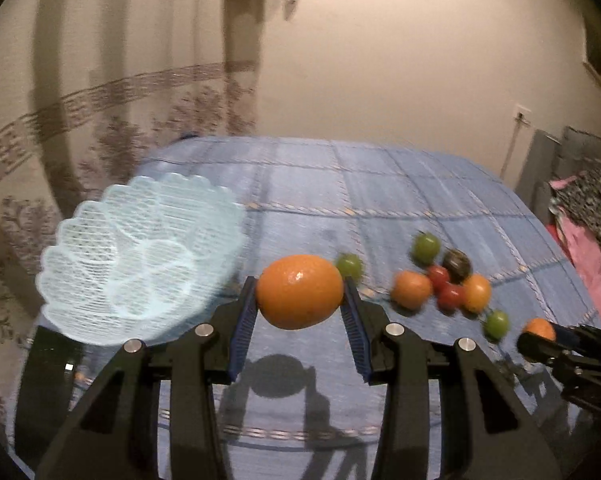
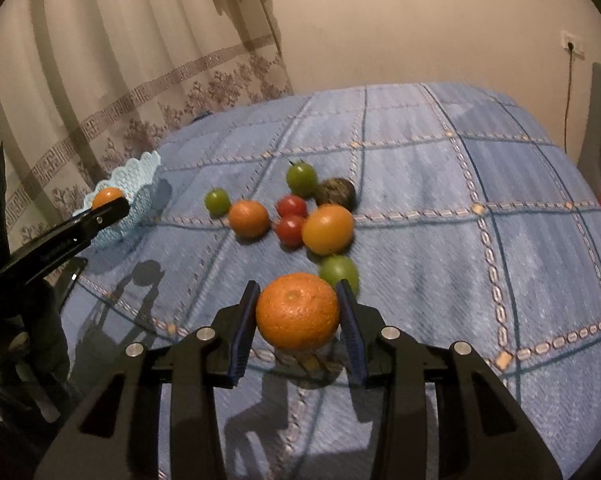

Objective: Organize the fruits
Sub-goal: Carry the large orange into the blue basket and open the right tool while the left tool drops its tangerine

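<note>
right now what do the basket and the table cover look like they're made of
Basket: probably moulded plastic, pale blue, translucent, with an openwork lattice and scalloped rim. Table cover: seemingly woven fabric, matte blue; ribbed weave and stitched check lines show.

A smooth orange is pinched between the left gripper's blue-padded jaws, lifted above the blue checked bedspread, just right of the pale blue lattice basket, which is empty with a scalloped rim. A dimpled mandarin sits clamped in the right gripper. On the bedspread lies a loose cluster: two oranges, two red tomatoes, three green tomatoes and one dark, mottled round fruit, several touching.
</note>
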A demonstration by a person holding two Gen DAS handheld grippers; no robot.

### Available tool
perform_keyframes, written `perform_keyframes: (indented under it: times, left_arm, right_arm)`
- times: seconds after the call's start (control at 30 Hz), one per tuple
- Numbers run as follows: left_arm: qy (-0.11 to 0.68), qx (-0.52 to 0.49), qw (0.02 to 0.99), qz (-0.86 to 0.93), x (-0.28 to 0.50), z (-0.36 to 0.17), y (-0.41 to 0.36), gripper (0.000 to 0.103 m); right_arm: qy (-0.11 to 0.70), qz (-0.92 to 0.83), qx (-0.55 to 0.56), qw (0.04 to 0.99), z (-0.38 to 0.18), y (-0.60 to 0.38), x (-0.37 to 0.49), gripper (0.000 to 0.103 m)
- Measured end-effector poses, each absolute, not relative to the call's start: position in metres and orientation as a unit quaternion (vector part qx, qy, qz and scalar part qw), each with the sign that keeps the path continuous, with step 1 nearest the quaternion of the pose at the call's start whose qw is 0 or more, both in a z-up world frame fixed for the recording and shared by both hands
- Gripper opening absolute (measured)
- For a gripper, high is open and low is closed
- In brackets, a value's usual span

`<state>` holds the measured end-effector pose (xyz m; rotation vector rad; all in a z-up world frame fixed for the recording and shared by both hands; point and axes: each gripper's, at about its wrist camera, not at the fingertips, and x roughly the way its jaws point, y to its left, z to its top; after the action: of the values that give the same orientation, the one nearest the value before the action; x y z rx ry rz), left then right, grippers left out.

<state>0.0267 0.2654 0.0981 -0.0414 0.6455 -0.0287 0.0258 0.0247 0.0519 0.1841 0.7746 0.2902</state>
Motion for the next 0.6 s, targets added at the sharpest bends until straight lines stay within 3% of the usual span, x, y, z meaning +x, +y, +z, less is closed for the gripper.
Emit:
perform_keyframes:
  times: [0.6]
  left_arm:
    - [0.304,-0.043,0.946,0.104,0.033,0.107,0.384,0.043]
  right_arm:
    - [0.352,0.223,0.031,0.908,0.095,0.146,0.077,0.039]
